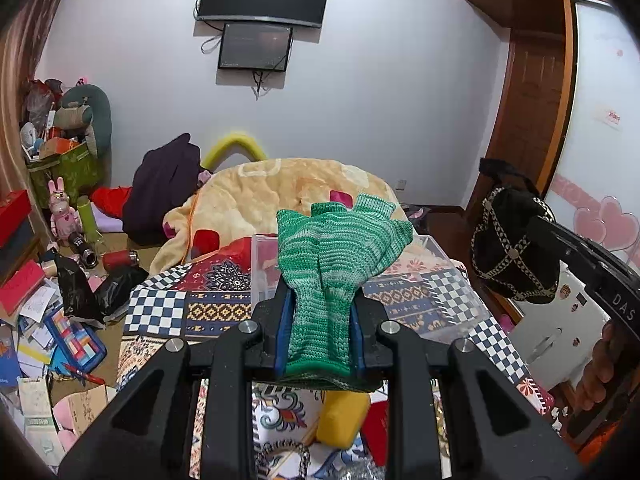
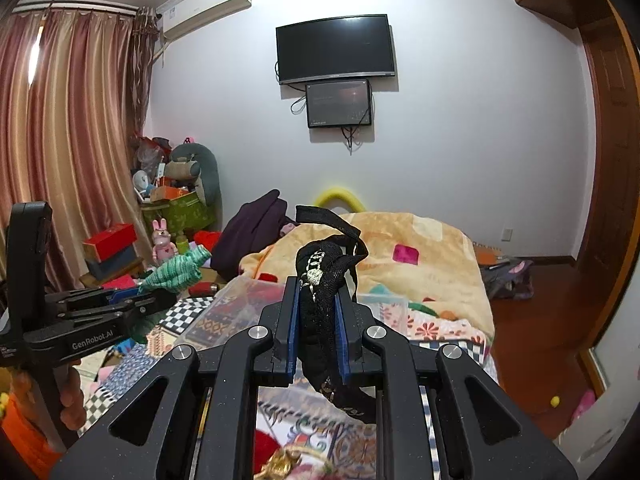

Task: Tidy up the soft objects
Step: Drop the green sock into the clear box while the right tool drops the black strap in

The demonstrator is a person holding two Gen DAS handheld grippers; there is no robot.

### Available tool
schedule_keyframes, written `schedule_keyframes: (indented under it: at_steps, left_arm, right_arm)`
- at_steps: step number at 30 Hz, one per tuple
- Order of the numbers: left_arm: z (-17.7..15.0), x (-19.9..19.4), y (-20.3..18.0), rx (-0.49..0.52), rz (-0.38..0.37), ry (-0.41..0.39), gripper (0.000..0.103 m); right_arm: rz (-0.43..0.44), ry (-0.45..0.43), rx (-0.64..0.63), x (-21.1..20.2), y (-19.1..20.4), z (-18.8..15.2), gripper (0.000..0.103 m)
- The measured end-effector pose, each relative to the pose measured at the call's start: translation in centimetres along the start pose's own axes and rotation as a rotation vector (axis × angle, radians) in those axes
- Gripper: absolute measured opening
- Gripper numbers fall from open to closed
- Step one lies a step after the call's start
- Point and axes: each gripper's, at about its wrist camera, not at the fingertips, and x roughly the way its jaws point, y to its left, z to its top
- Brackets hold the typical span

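Note:
My left gripper (image 1: 322, 300) is shut on a green striped knit glove (image 1: 340, 240), held in the air above the bed; it also shows in the right wrist view (image 2: 176, 270). My right gripper (image 2: 318, 300) is shut on a black soft cap with gold trim and a strap (image 2: 326, 264), which also shows in the left wrist view (image 1: 514, 254). A clear plastic bin (image 1: 452, 280) sits on the patterned bedspread below and ahead of both grippers; it appears in the right wrist view too (image 2: 240, 296).
A yellow blanket (image 1: 288, 188) lies heaped on the bed beyond the bin. A yellow soft object (image 1: 344, 416) lies under the left gripper. Clutter covers the floor at left (image 1: 60, 320). A dark garment (image 1: 164, 188) hangs at the bed's far left. A wooden door (image 2: 616, 200) stands right.

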Motion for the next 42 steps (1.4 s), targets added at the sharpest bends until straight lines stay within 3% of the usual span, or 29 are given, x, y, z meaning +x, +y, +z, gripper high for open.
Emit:
schedule_keyframes:
  at_steps: [13,19,23,30,34,37,40,42]
  left_arm:
    - [0.6,6.3,-1.0,0.048,0.04,0.096,0.024]
    - [0.0,10.0,-0.5,0.016,-0.01,0.197,0.024]
    - [-0.6,12.1,-0.7,0.026,0.004,0.242,0.024]
    - [-1.0,13.4,-0.6,0.04,0.021,0.275,0.025]
    - [-1.2,13.2,-0.8,0.05,0.027,0.284,0.031]
    - [-1.2,12.7,-0.6,0.036,0.011,0.29,0.035]
    - [-1.4,11.5,-0.5,0.039,-0.003,0.28,0.036]
    - [-1.3,10.4,-0.4,0.042,-0.009,0.267,0.038]
  right_arm:
    - [-0.009,0.146,-0.022,6.2,0.2,-1.4,0.014]
    - [0.008,0.24,-0.025,8.5,0.0,-2.7,0.014]
    - [0.03,0.293,-0.015,9.5,-0.2,-3.2,0.014]
    - [0.044,0.351,-0.02,10.4,-0.1,-3.6,0.015]
    - [0.039,0.383,-0.024,10.7,0.1,-3.9,0.016]
    - [0.045,0.403,-0.022,10.5,-0.2,-4.1,0.023]
    - [0.07,0.405,0.0,9.7,-0.5,-4.0,0.046]
    - [0.074,0.379,-0.003,8.8,-0.7,-3.7,0.049]
